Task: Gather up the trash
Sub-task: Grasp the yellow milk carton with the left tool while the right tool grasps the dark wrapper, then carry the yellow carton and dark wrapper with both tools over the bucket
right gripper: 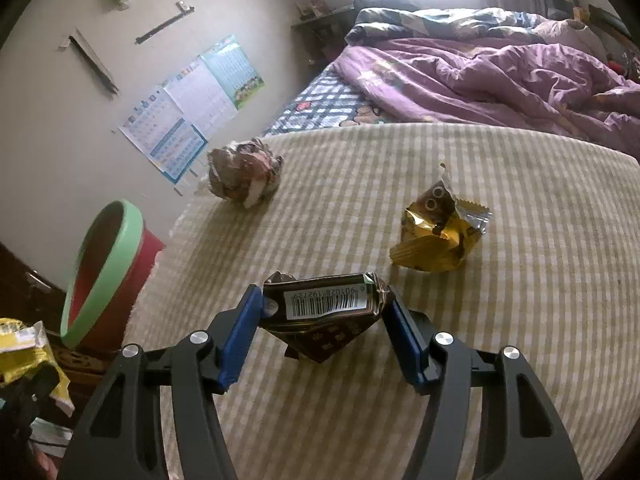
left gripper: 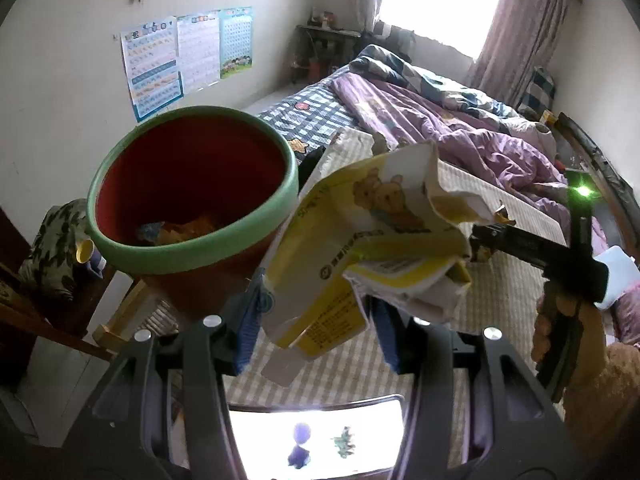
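Note:
My left gripper (left gripper: pixel 316 320) is shut on a crumpled yellow and white carton (left gripper: pixel 360 248) with a bear picture, held in the air just right of the red bin with a green rim (left gripper: pixel 192 200). The bin holds some scraps. My right gripper (right gripper: pixel 324 320) is shut on a crushed dark brown box with a barcode (right gripper: pixel 328 312), low over the checked cloth (right gripper: pixel 520 320). A yellow snack wrapper (right gripper: pixel 440 236) and a crumpled paper ball (right gripper: pixel 244 176) lie on the cloth. The bin (right gripper: pixel 104 272) and the carton (right gripper: pixel 28 352) show at the left of the right wrist view.
A bed with a purple quilt (right gripper: pixel 480 76) lies behind the cloth. Posters (left gripper: pixel 180 56) hang on the wall. A wooden chair (left gripper: pixel 48 304) with a patterned cushion stands left of the bin. The right hand and its gripper (left gripper: pixel 560 272) show at the right.

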`<state>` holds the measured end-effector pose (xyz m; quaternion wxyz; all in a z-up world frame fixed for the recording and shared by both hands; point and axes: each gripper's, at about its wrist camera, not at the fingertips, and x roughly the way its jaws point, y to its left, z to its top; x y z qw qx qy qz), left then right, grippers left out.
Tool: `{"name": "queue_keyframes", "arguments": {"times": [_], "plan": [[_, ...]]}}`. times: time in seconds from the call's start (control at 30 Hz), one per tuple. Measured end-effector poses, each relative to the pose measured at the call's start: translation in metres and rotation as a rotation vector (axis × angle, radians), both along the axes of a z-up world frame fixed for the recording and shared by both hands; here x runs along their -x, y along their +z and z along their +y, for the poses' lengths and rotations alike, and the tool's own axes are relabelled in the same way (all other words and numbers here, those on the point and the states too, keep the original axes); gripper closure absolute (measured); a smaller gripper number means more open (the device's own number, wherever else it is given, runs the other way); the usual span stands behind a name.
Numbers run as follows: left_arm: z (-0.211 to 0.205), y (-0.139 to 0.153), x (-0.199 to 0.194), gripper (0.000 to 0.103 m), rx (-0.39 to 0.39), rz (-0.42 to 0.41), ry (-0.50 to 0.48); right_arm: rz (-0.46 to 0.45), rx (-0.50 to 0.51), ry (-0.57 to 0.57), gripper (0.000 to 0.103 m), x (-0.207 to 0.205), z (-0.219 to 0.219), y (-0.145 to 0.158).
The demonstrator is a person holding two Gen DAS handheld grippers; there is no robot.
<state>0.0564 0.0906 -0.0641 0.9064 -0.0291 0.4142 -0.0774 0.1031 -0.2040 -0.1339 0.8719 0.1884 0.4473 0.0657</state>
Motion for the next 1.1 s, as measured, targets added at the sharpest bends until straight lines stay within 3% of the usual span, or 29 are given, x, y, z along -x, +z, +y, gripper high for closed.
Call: {"name": "queue_keyframes", "arguments": {"times": [0.67,1.1], "plan": [[0.029,0.005,-0.002,0.056,0.017,-0.041,-0.018,-0.164,-0.003,-0.014,0.043,0.075,0.049,0.077],[0.092,0.014,-0.005,0.056,0.005,-0.082,0.034,-0.175,0.0,-0.049,0.043,0.083,0.092,0.087]]}}
